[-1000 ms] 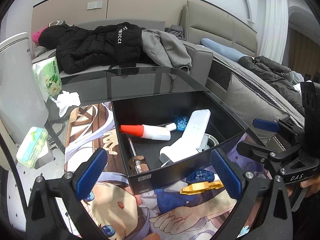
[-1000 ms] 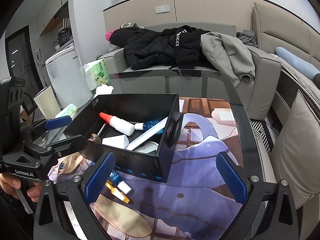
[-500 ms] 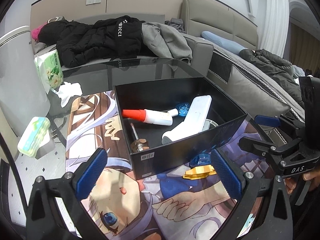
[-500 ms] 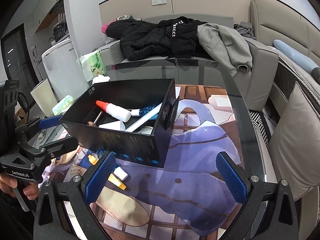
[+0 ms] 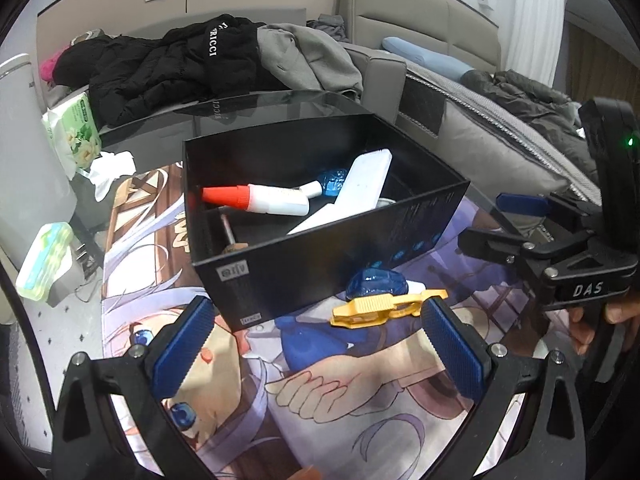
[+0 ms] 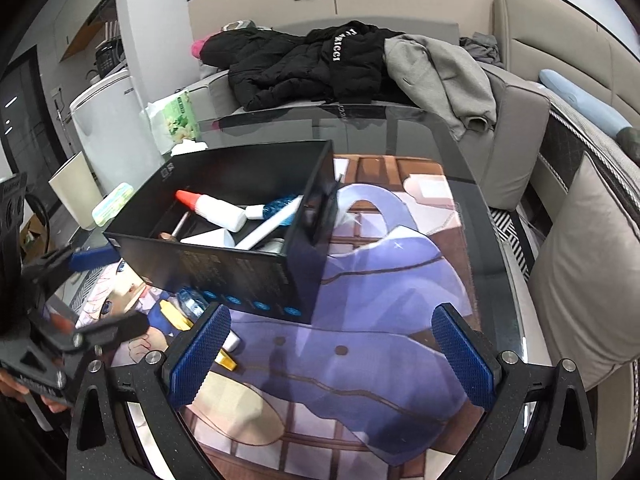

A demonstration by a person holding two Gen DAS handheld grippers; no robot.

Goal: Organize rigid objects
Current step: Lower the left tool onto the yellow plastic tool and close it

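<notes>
A black open box [image 5: 320,256] [image 6: 224,268] stands on a printed desk mat. It holds a white glue bottle with a red cap [image 5: 256,200] [image 6: 212,208], a white remote-like device [image 5: 360,188], a blue wrapped item [image 5: 332,182] and a brown-handled tool [image 5: 234,246]. In front of the box lie a yellow clip-like tool [image 5: 384,304] [image 6: 176,316] and a blue wrapped item [image 5: 376,282] [image 6: 192,300]. My left gripper [image 5: 320,352] is open just short of the yellow tool. My right gripper [image 6: 332,356] is open over the mat, right of the box.
The glass table [image 6: 400,128] carries the anime desk mat [image 6: 380,280]. A green tissue pack [image 5: 74,128] and crumpled tissue [image 5: 112,168] sit at the far left. A sofa with black and grey jackets [image 5: 192,64] lies behind. A grey cushion [image 6: 588,272] borders the right.
Both grippers have pulled back and dropped lower, so the box looks farther and more side-on. The yellow tool now lies closer between my left fingers. Both stay open.
</notes>
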